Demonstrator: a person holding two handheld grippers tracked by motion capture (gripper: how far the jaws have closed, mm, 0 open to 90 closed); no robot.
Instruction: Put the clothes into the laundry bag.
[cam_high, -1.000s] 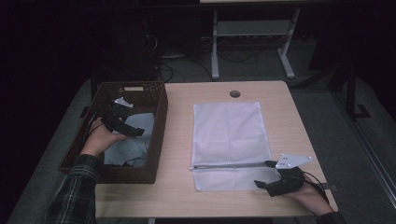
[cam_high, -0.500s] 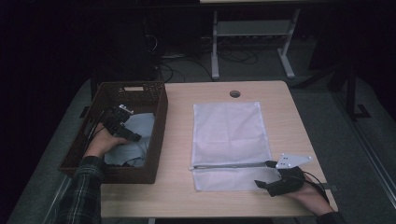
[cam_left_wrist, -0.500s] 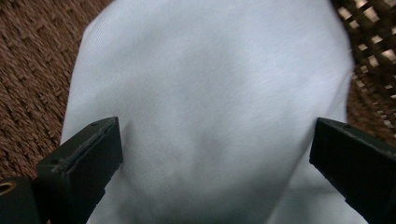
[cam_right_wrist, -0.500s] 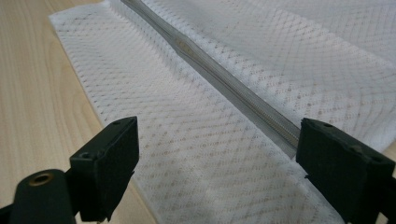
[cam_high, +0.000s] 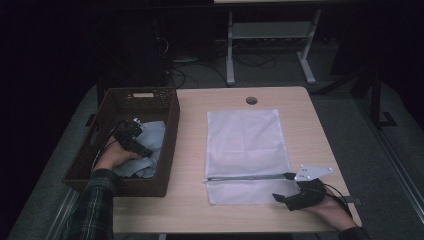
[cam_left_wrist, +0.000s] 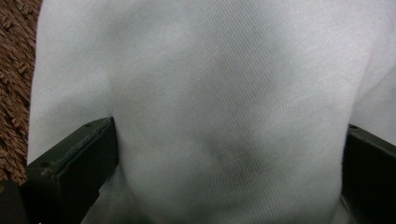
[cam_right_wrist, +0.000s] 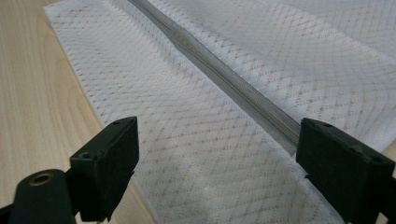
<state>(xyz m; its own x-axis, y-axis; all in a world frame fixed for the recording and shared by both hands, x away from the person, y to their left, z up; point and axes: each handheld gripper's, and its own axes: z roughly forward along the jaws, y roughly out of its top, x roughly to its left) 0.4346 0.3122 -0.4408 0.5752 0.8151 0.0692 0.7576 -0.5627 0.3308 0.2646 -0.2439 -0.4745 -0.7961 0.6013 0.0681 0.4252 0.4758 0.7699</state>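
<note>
A brown wicker basket stands at the table's left and holds a pale cloth. My left gripper is down inside it, open, its jaws pressed into the cloth with a bulge of fabric between them. A white mesh bag lies flat in the middle of the table, its zipper running across near the front end. My right gripper rests at the bag's front right corner, open, straddling the mesh strip beside the zipper with its jaws wide apart.
The wooden table has a round cable hole at its far edge. Woven basket floor shows beside the cloth. A metal stand and cables sit on the dark floor beyond the table.
My left gripper has sunk a little lower and nearer in the basket, onto the cloth. The right gripper and the mesh bag have not moved.
</note>
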